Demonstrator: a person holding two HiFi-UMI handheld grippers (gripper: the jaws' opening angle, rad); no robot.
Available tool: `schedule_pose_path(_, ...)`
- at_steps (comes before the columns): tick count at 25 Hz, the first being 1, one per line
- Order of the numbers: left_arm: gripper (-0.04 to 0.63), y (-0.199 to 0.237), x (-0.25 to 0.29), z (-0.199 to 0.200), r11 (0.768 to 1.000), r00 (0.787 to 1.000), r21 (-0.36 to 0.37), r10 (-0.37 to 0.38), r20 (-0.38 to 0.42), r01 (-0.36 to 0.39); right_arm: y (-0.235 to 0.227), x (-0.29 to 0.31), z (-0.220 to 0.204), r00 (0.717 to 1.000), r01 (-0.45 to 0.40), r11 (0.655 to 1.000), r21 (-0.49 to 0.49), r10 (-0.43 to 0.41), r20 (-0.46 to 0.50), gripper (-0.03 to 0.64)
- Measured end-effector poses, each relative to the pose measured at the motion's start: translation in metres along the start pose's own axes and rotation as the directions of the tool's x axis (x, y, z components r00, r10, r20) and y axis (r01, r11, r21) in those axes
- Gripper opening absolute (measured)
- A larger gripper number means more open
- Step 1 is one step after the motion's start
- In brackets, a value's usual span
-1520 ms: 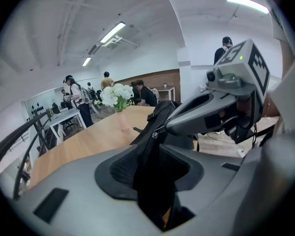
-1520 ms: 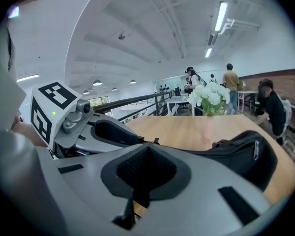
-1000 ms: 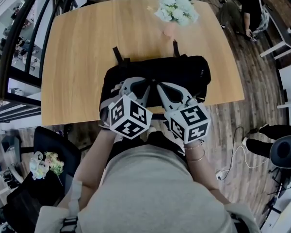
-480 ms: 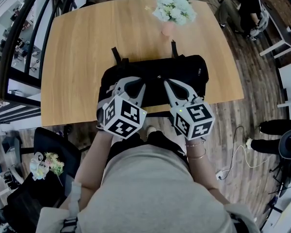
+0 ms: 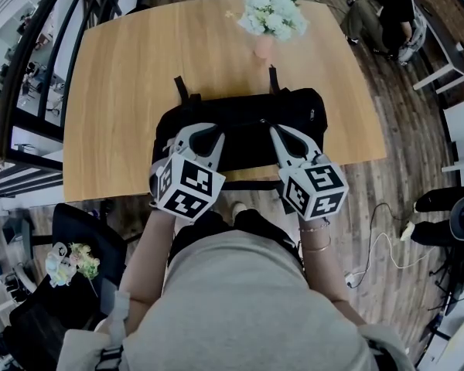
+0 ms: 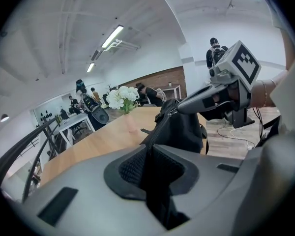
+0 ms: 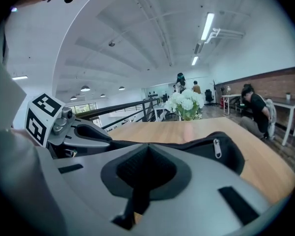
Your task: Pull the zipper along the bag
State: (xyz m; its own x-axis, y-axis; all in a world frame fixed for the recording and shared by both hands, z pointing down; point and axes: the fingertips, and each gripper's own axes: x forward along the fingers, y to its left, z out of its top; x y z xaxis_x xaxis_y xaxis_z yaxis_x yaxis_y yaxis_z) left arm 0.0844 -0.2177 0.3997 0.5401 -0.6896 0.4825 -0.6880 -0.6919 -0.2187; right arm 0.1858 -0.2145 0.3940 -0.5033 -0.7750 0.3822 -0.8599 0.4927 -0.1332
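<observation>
A black bag (image 5: 243,126) lies on the wooden table (image 5: 124,76) near its front edge. My left gripper (image 5: 197,131) is at the bag's left part, shut on the black fabric beside the zipper; in the left gripper view the fabric fills the gap between its jaws (image 6: 148,149). The zipper line (image 6: 160,124) runs from there to my right gripper (image 6: 179,108). My right gripper (image 5: 282,133) is over the bag's right part, shut on a thin dark zipper pull that shows between its jaws (image 7: 146,154). A second, silver zipper pull (image 7: 216,147) hangs on the bag's side.
A pink vase of white flowers (image 5: 269,18) stands behind the bag. The table's front edge runs just under the grippers. A person (image 5: 394,14) sits at the upper right by a white bench. A black chair (image 5: 81,230) and a railing (image 5: 39,52) are at the left.
The two grippers have moved apart along the bag's top: the right one went right with the pull, the left one went left. The bag's top now looks stretched between them.
</observation>
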Motion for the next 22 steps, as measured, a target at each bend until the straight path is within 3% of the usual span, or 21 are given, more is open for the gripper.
schedule_pose_path(11, 0.057, 0.004, 0.0, 0.001, 0.998, 0.999, -0.036, 0.043, -0.011, -0.043, -0.035, -0.011, 0.003, 0.999, 0.037, 0.999, 0.004, -0.037, 0.004, 0.012)
schedule_pose_path(22, 0.057, 0.006, -0.002, 0.003, 0.991, 0.994, -0.082, 0.104, -0.021, -0.105, -0.051, -0.017, 0.002, 1.0, 0.014, 1.0, 0.002, -0.014, 0.014, 0.012)
